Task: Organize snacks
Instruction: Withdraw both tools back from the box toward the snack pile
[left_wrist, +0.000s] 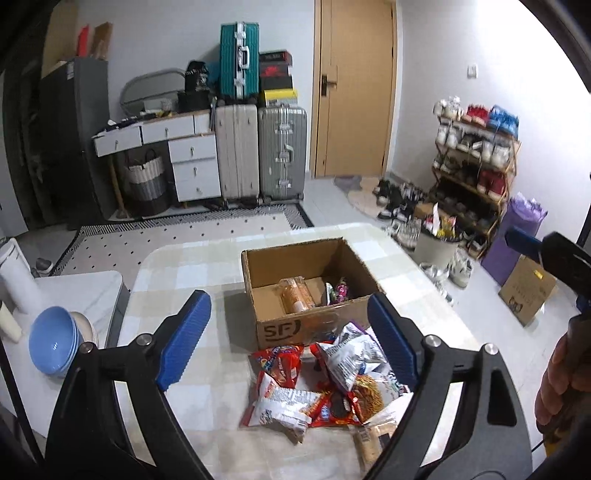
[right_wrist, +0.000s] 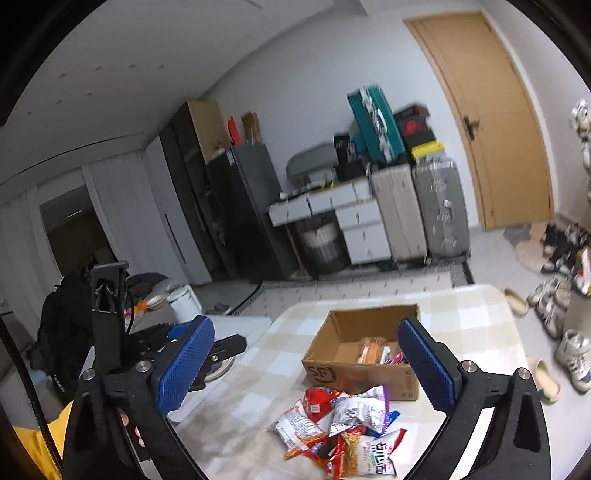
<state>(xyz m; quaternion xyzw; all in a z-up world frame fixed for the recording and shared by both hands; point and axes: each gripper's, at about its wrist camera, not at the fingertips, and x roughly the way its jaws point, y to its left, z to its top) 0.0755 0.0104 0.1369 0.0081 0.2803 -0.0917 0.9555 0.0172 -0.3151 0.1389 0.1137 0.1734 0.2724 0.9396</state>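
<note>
- Your right gripper has its blue pads spread wide, with nothing between them.
- Beyond the pads, the open cardboard box sits on the checked tablecloth, with a few packets inside.
- A heap of snack packets lies on the cloth just in front of the box.
- Your left gripper shows at the left edge, blurred.
- Suitcases and a wooden door stand along the far wall.
</note>
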